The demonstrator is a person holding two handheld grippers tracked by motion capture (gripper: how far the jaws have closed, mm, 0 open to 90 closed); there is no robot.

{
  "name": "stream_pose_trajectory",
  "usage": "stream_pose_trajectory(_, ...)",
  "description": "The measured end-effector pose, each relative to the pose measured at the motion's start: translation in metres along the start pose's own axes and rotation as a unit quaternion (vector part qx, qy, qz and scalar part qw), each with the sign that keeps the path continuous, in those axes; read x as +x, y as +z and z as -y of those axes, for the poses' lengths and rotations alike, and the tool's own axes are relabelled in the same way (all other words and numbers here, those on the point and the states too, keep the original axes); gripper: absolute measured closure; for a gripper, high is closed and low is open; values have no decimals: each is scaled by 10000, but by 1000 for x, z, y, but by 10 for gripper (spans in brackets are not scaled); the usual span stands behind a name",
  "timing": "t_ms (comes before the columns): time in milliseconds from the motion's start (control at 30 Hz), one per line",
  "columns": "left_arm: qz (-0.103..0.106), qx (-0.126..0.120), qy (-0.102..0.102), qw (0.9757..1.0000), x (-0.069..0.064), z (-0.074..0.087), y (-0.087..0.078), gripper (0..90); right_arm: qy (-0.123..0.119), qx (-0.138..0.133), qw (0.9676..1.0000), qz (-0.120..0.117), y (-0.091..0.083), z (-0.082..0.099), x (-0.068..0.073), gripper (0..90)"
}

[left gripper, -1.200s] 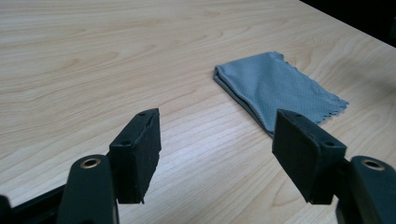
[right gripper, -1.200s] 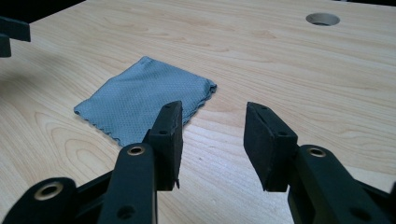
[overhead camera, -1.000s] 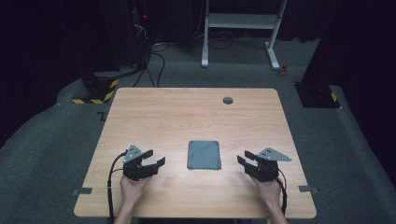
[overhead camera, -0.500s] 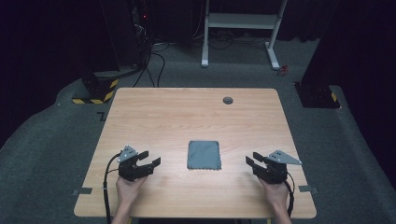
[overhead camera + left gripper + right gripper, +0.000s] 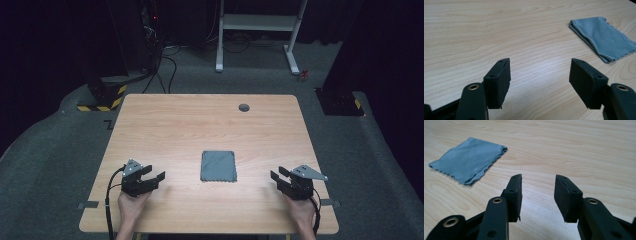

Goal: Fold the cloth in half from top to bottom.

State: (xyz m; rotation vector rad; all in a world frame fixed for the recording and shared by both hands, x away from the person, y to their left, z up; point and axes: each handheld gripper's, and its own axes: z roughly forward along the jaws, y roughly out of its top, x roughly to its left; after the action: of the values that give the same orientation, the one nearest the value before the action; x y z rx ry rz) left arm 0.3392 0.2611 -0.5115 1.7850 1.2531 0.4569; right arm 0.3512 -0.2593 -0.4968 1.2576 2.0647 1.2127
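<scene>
my left gripper (image 5: 155, 178) sits low over the table (image 5: 190, 125) near its front left edge, jaws wide apart with nothing between them. my right gripper (image 5: 278, 177) is near the front right, jaws parted and empty too. the cloth (image 5: 218, 166) lies folded and flat on the wood between them, well apart from both, a little ahead of my hands.

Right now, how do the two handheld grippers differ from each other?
The left gripper sits left of the grey cloth with its jaws spread wide; the right gripper sits to the cloth's right, jaws narrower. The right one's grey plate juts farther out sideways. Both are black, open, empty and apart from the cloth.
</scene>
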Motion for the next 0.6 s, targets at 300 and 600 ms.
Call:
stream_pose_trajectory(300, -474, 339, 183, 9981, 3, 5, 8, 338, -79, 408, 9988, 239, 7, 7, -4, 546)
stream_pose_trajectory(600, -744, 545, 279, 9954, 8, 4, 17, 334, -214, 745, 9958, 481, 16, 13, -11, 504)
